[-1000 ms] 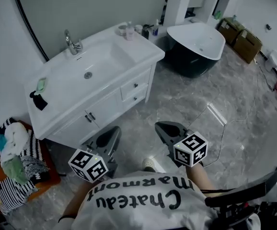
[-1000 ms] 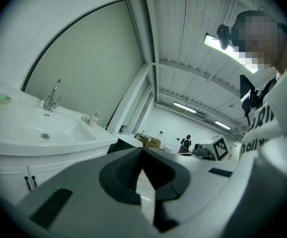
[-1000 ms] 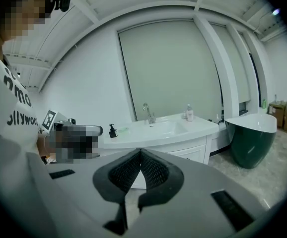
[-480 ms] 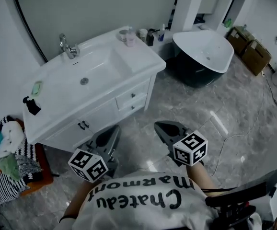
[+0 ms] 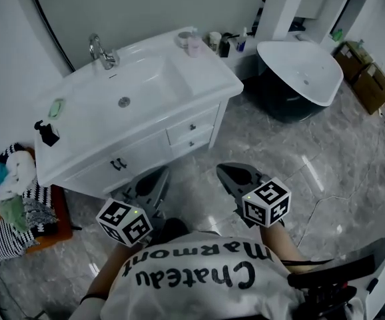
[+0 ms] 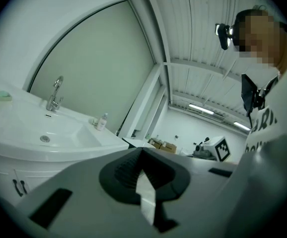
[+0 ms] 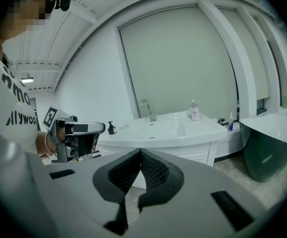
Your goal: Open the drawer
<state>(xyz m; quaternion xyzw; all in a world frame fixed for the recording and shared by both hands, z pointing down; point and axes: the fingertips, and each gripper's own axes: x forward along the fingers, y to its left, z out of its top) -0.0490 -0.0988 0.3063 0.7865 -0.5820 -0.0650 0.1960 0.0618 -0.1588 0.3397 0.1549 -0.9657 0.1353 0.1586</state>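
Note:
A white vanity (image 5: 79, 159) with a sink stands ahead of me. Its two small drawers, upper (image 5: 191, 125) and lower (image 5: 194, 141), sit at the right end of the front, both closed, each with a small dark knob. My left gripper (image 5: 158, 173) hovers over the floor below the cabinet doors (image 5: 119, 165), jaws shut and empty. My right gripper (image 5: 227, 173) is level with it, to the right of and below the drawers, also shut on nothing. In the left gripper view the left gripper (image 6: 142, 152) faces the sink top. The right gripper (image 7: 140, 152) faces the vanity (image 7: 168, 133).
A dark freestanding bathtub (image 5: 299, 72) stands right of the vanity, with cardboard boxes (image 5: 366, 79) beyond. A pile of clothes (image 5: 12, 205) lies at the left. Bottles (image 5: 194, 44), a faucet (image 5: 102, 52) and a black dispenser (image 5: 46, 132) stand on the counter. The floor is grey marble tile (image 5: 279, 152).
Both grippers have moved forward together toward the vanity, and the drawers now lie nearer to them. Both pairs of jaws stay shut.

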